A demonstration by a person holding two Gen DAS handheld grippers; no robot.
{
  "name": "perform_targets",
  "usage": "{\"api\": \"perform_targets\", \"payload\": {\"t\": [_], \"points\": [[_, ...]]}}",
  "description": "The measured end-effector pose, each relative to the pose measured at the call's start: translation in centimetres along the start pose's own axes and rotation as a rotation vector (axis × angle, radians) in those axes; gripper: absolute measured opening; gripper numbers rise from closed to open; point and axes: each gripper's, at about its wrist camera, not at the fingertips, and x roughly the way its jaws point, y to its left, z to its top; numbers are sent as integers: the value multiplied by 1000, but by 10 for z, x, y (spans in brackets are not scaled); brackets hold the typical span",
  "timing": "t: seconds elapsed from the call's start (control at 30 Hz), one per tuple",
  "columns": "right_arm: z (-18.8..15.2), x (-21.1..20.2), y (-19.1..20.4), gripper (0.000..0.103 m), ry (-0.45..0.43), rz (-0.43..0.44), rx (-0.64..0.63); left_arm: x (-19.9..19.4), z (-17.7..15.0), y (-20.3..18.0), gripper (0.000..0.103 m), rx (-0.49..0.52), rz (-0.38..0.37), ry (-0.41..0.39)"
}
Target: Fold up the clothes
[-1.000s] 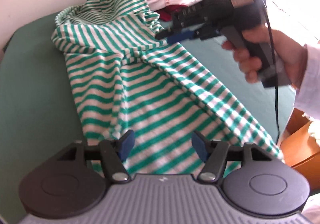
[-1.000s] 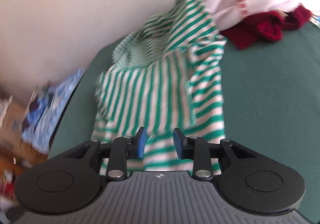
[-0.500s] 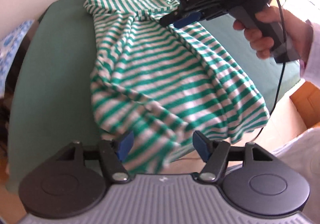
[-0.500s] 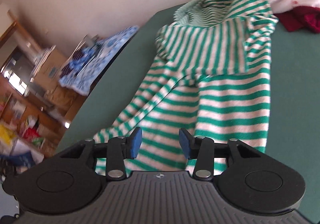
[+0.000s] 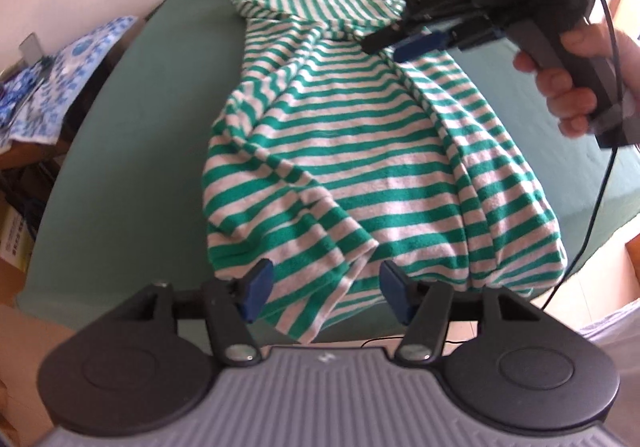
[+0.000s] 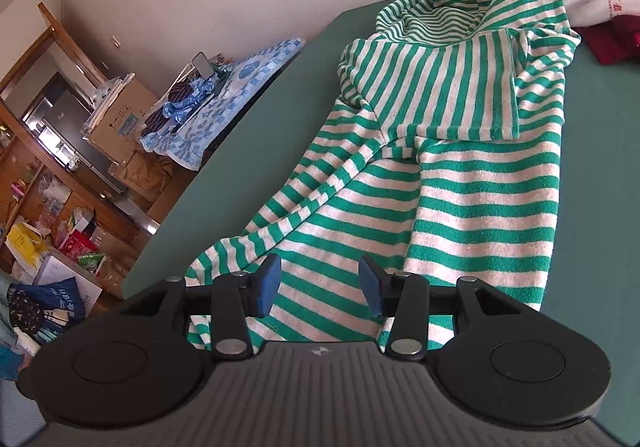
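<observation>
Left wrist view: the striped shirt is lying lengthwise on the green tabletop, its long axis running from the collar at the far edge, by the wall, to the hem, which is drooping over the near edge. The left gripper is pointing steeply down at the hem corner, directly ahead of its jaws. The jaws are closing, with a fold of hem lying between the blue pads; the pads are not yet pressing on the cloth.

The right gripper, carried by the person's hand, is hovering over the shoulder area near the far edge, at the opposite end of the long axis. In this view its fingertips appear just above the cloth; contact cannot be confirmed.

Right wrist view: the right gripper jaws are opening, with striped cloth showing below the gap and nothing clamped. A sleeve is lying folded across the chest.

Judgement: the left gripper is the nearer one to the hem, so the coming move is depending on seating that corner squarely between the pads before lifting along the long axis toward the collar.
</observation>
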Motion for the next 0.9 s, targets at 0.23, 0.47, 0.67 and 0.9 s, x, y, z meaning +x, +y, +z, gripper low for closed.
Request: {"api": "perform_targets", "payload": {"t": [0.23, 0.47, 0.67, 0.9], "points": [[7, 6, -1, 46, 12, -15, -15, 19, 8, -14, 53, 13, 34, -12], [20, 24, -2, 47, 24, -30, -36, -10, 1, 8, 4, -17, -24, -27], [64, 69, -44, 57, 44, -42, 244, -48, -8, 12, 4, 59, -106, -24], [80, 87, -53, 5, 36, -13, 303, -43, -23, 1, 4, 99, -145, 25]]}}
